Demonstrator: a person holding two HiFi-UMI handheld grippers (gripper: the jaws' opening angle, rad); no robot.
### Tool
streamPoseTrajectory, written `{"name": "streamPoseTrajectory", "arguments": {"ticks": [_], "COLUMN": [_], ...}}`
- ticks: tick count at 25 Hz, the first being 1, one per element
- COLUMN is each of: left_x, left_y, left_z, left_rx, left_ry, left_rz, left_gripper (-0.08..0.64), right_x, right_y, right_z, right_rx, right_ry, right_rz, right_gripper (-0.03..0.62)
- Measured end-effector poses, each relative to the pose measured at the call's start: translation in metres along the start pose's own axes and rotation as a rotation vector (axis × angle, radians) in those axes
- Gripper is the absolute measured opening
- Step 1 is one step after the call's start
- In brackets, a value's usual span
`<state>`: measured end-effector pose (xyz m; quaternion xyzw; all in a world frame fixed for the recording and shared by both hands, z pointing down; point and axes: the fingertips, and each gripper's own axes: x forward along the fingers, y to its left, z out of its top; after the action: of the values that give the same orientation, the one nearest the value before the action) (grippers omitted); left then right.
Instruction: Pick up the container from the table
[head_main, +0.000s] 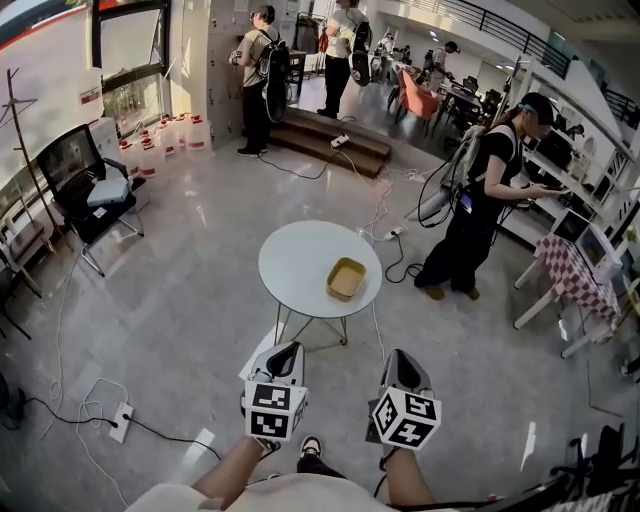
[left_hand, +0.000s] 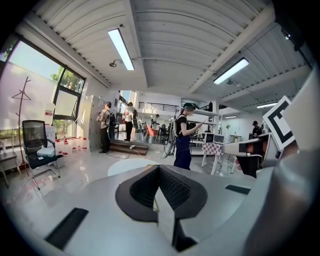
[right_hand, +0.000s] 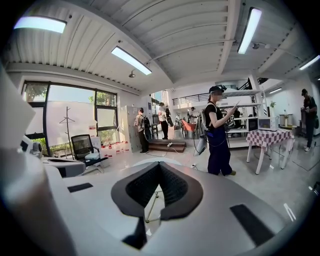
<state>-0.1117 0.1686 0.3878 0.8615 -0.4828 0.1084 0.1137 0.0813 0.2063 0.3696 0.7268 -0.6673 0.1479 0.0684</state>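
Observation:
A shallow tan container (head_main: 346, 278) lies on the right part of a round white table (head_main: 300, 262), ahead of me in the head view. Both grippers hover side by side over the floor, short of the table and apart from it. The left gripper (head_main: 288, 350) points at the table's near edge, jaws together with nothing between them. The right gripper (head_main: 400, 358) is beside it, also shut and empty. The tabletop (left_hand: 124, 165) shows past the left gripper (left_hand: 159, 169), and the tabletop (right_hand: 172, 162) shows above the right gripper (right_hand: 160, 165). Neither gripper view shows the container.
A person in black (head_main: 478, 205) stands just right of the table, with cables (head_main: 385, 215) on the floor beside them. A black office chair (head_main: 88, 190) is at the left, a checkered table (head_main: 572, 272) at the right, and a power strip (head_main: 121, 420) near my left foot.

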Motion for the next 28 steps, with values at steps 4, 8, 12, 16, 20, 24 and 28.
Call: {"name": "streamPoseTrajectory", "arguments": {"ticks": [4,8,12,16,20,24,28], "left_x": [0.021,0.041,0.058,0.075,0.093,0.111,0.126], "left_y": [0.009,0.015,0.021,0.022,0.019,0.010,0.003], "left_z": [0.013,0.015,0.016,0.023,0.028,0.034,0.043], "left_rx": [0.005,0.007,0.005,0.008,0.010,0.005,0.012], "left_ry": [-0.006,0.002,0.019,0.020,0.021,0.022,0.016], "left_rz": [0.014,0.026,0.034,0.035,0.026,0.009,0.006], "left_gripper": [0.015,0.014,0.014,0.014,0.015,0.015,0.015], "right_x": [0.025,0.048,0.067,0.081,0.096,0.108,0.118], "right_y": [-0.003,-0.008,-0.012,-0.019,-0.028,-0.036,-0.045], "right_z": [0.010,0.010,0.014,0.017,0.022,0.028,0.036], "right_rx": [-0.002,0.003,0.008,0.008,0.008,0.004,0.000], "right_ry": [0.000,0.014,0.022,0.030,0.031,0.035,0.030], "right_rz": [0.009,0.016,0.019,0.017,0.016,0.033,0.041], "right_gripper": [0.025,0.025,0.025,0.025,0.025,0.025,0.025]}}
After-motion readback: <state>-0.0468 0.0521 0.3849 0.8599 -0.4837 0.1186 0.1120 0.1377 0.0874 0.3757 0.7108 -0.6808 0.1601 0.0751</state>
